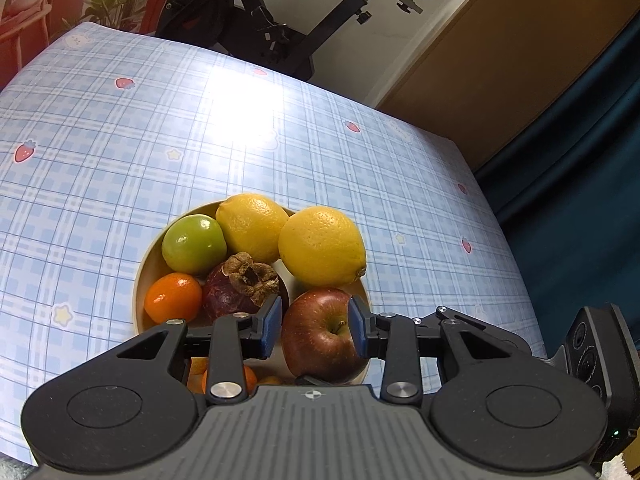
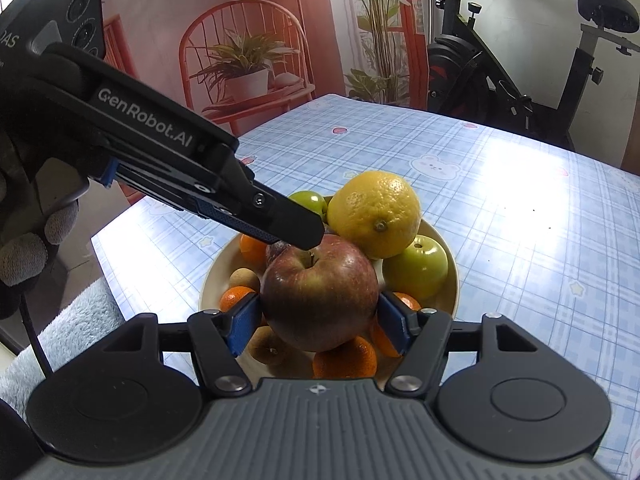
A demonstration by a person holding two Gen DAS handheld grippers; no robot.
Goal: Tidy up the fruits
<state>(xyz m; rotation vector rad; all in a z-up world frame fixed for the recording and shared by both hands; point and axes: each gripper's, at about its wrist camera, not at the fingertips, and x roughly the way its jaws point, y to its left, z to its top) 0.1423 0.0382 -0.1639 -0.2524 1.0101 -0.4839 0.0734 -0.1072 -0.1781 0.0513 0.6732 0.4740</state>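
Observation:
A red apple [image 2: 320, 300] sits on top of a pale bowl [image 2: 450, 258] heaped with fruit: two lemons [image 1: 322, 246], green apples [image 1: 194, 244], tangerines [image 1: 173, 298], a dark mangosteen [image 1: 240, 288] and small brown fruits [image 2: 244, 279]. My right gripper [image 2: 318, 322] is shut on the red apple, its blue pads [image 2: 244, 326] pressed on both sides. My left gripper [image 1: 314, 326] hovers over the apple [image 1: 320, 336] with its pads [image 1: 271, 326] straddling the top; it reaches in from the left in the right wrist view [image 2: 292, 226]. Whether its pads touch the apple is unclear.
The bowl stands on a table with a blue plaid cloth [image 1: 120, 168]. An exercise bike [image 2: 520, 60] stands beyond the far edge. A fluffy grey cloth [image 2: 64, 328] lies at the near left. A gloved hand [image 2: 24, 256] holds the left gripper.

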